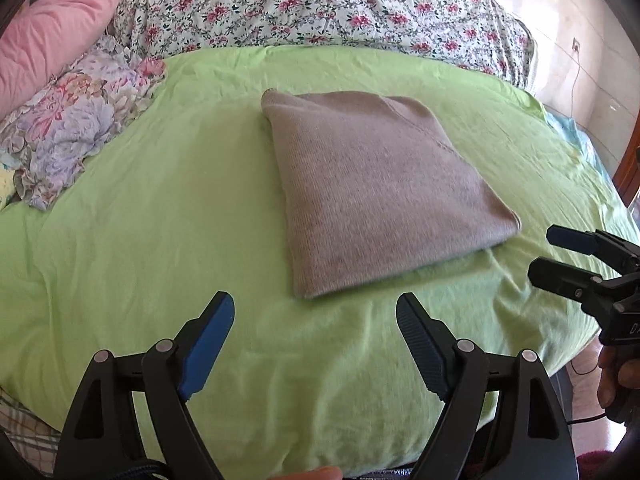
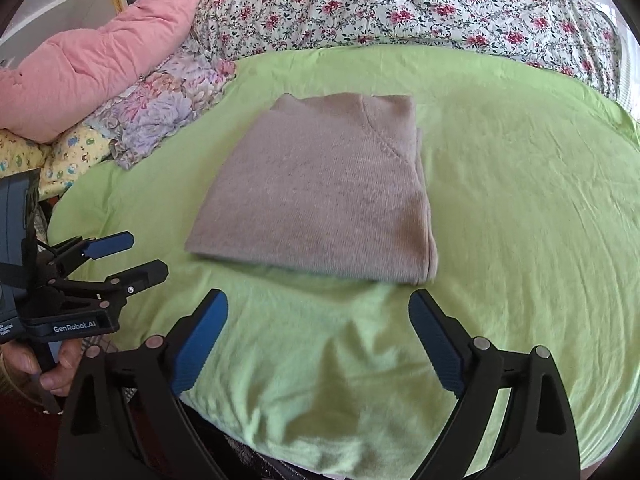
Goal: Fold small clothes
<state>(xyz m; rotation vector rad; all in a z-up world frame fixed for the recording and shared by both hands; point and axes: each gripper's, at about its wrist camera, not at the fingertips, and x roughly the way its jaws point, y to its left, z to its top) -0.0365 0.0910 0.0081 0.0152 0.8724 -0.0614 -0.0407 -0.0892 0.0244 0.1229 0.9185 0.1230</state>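
Across the bed lay a green sheet [image 1: 160, 208], creased. At 12 o'clock sat a floral quilt [image 1: 320, 4]; at 10 o'clock a pink duvet [image 2: 100, 64] and a pastel floral cloth [image 1: 68, 128]. Pale wall with a socket and cable at 2 o'clock. The folded grey knit sweater [image 2: 320, 196] rested flat mid-sheet, roughly square, raglan seam showing near its far corner. My left gripper [image 1: 316, 344] hovered at 6 o'clock of it, jaws apart, empty. My right gripper [image 2: 318, 344] likewise, jaws apart, touching nothing.
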